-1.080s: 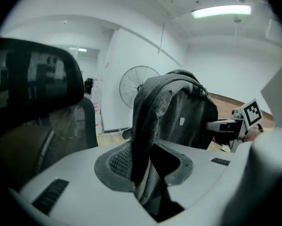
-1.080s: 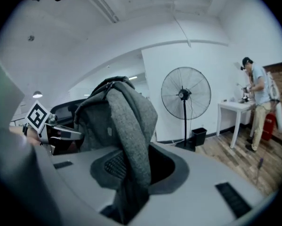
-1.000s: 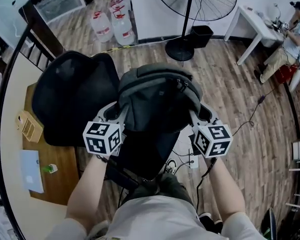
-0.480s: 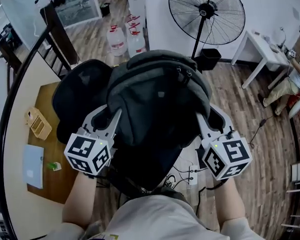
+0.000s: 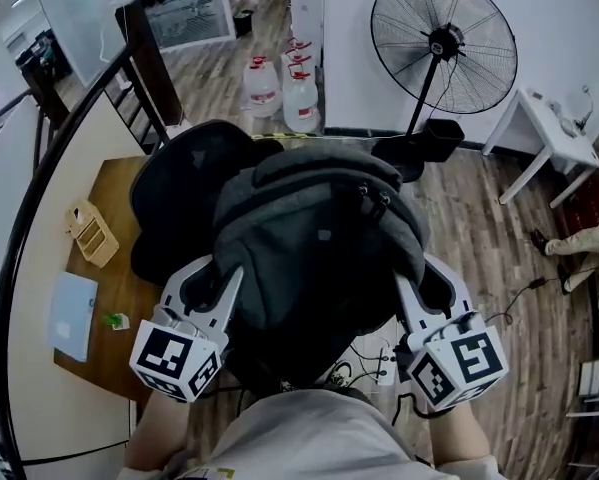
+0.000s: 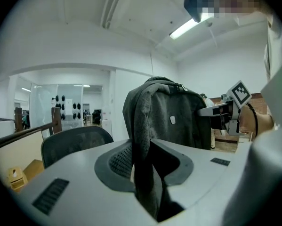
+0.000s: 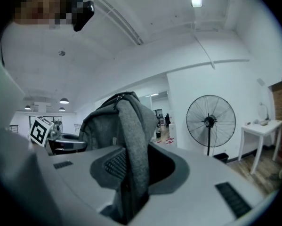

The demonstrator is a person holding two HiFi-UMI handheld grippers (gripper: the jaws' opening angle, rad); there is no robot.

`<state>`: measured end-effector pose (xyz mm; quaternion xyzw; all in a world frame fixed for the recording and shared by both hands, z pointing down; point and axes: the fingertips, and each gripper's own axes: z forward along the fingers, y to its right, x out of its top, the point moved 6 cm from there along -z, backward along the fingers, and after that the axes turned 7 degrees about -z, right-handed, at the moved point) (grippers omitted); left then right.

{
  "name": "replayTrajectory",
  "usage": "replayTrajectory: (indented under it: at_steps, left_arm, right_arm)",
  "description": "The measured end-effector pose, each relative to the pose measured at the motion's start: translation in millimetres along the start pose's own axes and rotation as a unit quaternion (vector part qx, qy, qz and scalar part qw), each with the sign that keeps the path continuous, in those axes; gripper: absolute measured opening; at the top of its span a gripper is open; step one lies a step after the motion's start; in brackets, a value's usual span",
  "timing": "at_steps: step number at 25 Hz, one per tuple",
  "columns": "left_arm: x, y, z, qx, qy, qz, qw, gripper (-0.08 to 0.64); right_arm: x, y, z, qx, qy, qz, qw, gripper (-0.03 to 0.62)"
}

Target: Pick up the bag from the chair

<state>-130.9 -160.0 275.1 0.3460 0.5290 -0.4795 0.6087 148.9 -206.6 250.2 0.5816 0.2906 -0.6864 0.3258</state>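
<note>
A dark grey backpack (image 5: 319, 243) hangs lifted in front of me, above and right of the black mesh chair (image 5: 184, 193). My left gripper (image 5: 222, 286) is shut on the bag's left shoulder strap (image 6: 143, 173). On the other side, my right gripper (image 5: 407, 286) is shut on the right strap (image 7: 131, 173). In the left gripper view the bag's body (image 6: 173, 119) rises beyond the jaws, with the chair back (image 6: 72, 142) to the left. The right gripper view shows the bag (image 7: 112, 121) upright between the two grippers.
A wooden desk (image 5: 99, 298) with a small wooden box (image 5: 91, 233) and a pale notebook (image 5: 72, 313) lies at the left. A standing fan (image 5: 444, 58), water jugs (image 5: 284, 93), a white table (image 5: 554, 138) and floor cables (image 5: 364, 358) surround me.
Both grippers have raised the bag higher and closer to my head; it now hangs clear of the chair. The view has tilted toward the room's far side.
</note>
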Motion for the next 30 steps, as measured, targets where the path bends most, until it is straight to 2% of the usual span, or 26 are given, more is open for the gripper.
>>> replayTrajectory:
  at_steps: [2, 10, 30]
  left_arm:
    - [-5.9, 0.3, -2.2, 0.001, -0.011, 0.005, 0.9999, 0.097]
    - [-45.6, 11.5, -0.6, 0.009, -0.053, -0.014, 0.9985, 0.095]
    - [-42.8, 18.4, 2.9, -0.007, -0.049, -0.027, 0.9984, 0.091]
  right_arm:
    - [-5.7, -0.1, 2.3, 0.008, -0.013, 0.004, 1.0, 0.103]
    - [-45.3, 4.5, 4.1, 0.019, -0.062, 0.017, 0.998, 0.102]
    - [-46.7, 9.1, -4.8, 0.013, -0.067, 0.033, 0.997, 0.103]
